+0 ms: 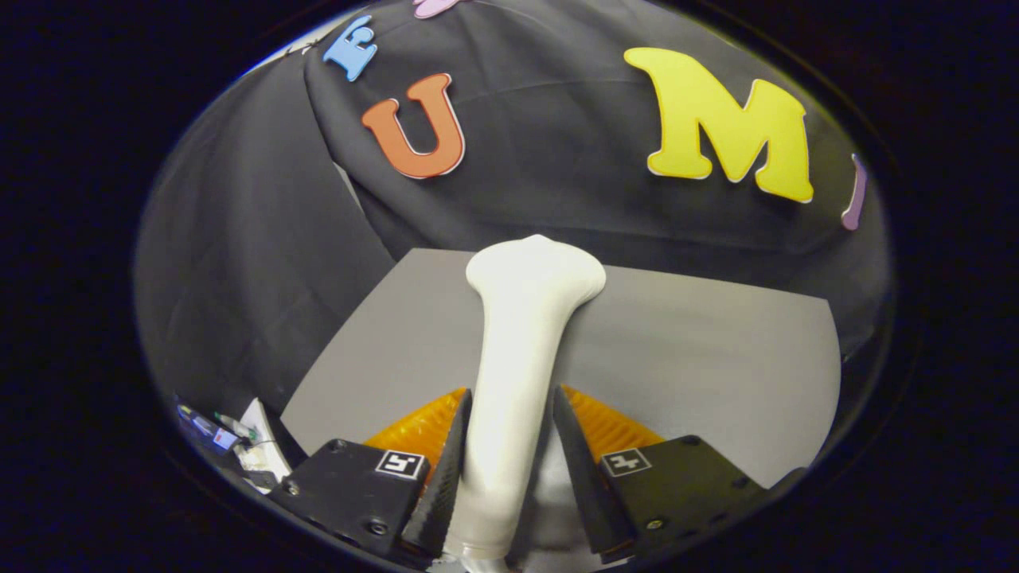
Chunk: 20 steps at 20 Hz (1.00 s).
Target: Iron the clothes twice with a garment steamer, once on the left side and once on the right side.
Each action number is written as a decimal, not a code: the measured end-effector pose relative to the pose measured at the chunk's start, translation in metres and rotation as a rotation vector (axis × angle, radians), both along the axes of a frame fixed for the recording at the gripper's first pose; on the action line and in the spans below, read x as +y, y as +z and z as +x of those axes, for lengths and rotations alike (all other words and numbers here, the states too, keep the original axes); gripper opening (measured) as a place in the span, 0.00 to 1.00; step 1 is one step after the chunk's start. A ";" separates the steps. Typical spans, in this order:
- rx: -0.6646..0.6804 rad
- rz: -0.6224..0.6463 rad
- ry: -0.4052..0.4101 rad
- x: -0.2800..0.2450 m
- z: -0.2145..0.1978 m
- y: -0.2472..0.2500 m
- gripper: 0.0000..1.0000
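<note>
A white garment steamer [532, 278] stands up between my fingers, its slim handle rising to a wider head beyond them. My gripper [511, 394] is shut on the handle, with one finger pressed against each side. Under the steamer lies a flat grey surface [716, 358]; I cannot tell whether it is a cloth or a bare tabletop. The steamer's head is above the far edge of that surface. The bottom end of the handle is hidden below my fingers.
The booth's black cloth wall [239, 263] hangs behind and to the left of the grey surface. A small heap of mixed items [239, 442] lies off the surface's near left corner, beside my left finger.
</note>
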<state>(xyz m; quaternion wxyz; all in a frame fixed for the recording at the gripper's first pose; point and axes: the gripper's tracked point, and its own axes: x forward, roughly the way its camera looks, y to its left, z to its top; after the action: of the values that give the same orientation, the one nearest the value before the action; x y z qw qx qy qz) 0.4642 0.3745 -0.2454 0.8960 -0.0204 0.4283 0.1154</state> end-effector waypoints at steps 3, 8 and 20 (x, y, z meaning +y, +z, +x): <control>0.010 0.004 -0.030 0.006 -0.001 -0.001 0.49; -0.003 0.091 -0.031 0.015 -0.007 0.014 0.43; -0.279 0.198 -0.042 -0.023 -0.089 0.100 0.36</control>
<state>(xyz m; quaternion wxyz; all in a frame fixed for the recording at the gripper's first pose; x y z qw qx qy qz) 0.3747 0.3519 -0.1456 0.9466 0.0609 0.2867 0.1345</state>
